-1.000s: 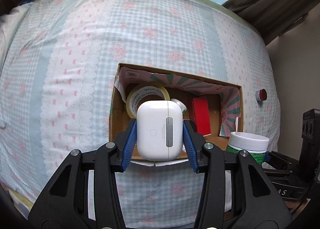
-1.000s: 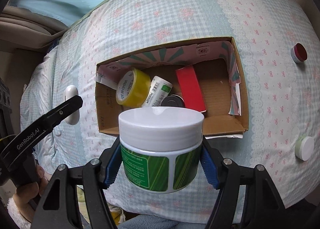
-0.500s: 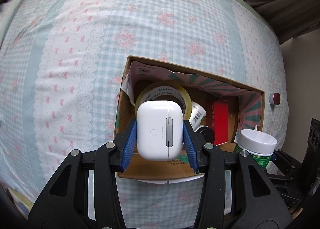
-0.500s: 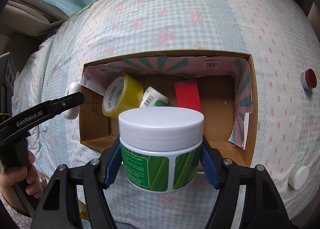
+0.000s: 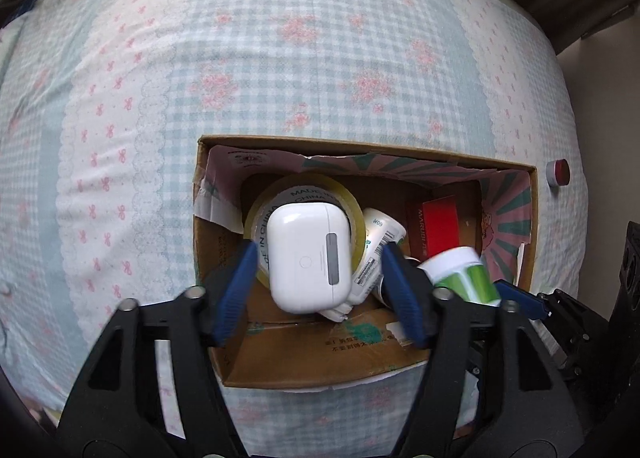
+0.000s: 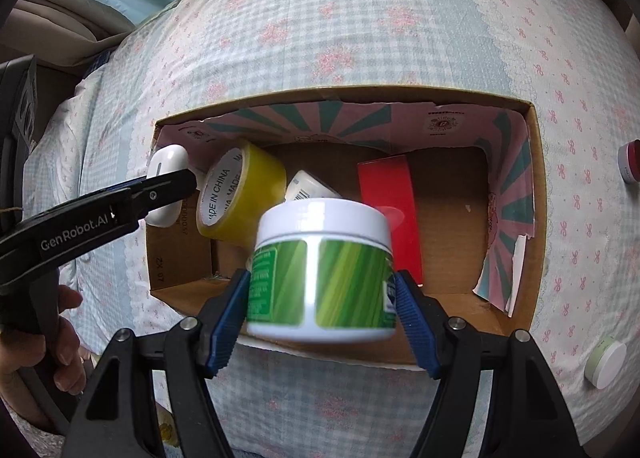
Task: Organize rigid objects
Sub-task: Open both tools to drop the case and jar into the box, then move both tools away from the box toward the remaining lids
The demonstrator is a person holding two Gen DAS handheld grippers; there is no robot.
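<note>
Your left gripper [image 5: 318, 278] has just sprung wide, blue pads clear of the white earbud case [image 5: 306, 256] above the tape roll [image 5: 280, 193] in the cardboard box [image 5: 320, 368]. Your right gripper [image 6: 322, 318], jaws just widening, brackets the green jar [image 6: 322, 272] over the box.

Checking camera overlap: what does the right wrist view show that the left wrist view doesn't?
Right wrist only: a green-rimmed white lid on the bedspread at lower right, and a hand holding the left tool's handle.

Left wrist only: the white earbud case seen face-on, loose between the left gripper pads, whose jaws have just been opening.

Both: the cardboard box, yellow tape roll, red box, small red-topped cap, and the green-labelled jar between the right gripper pads, its jaws also just easing open.
</note>
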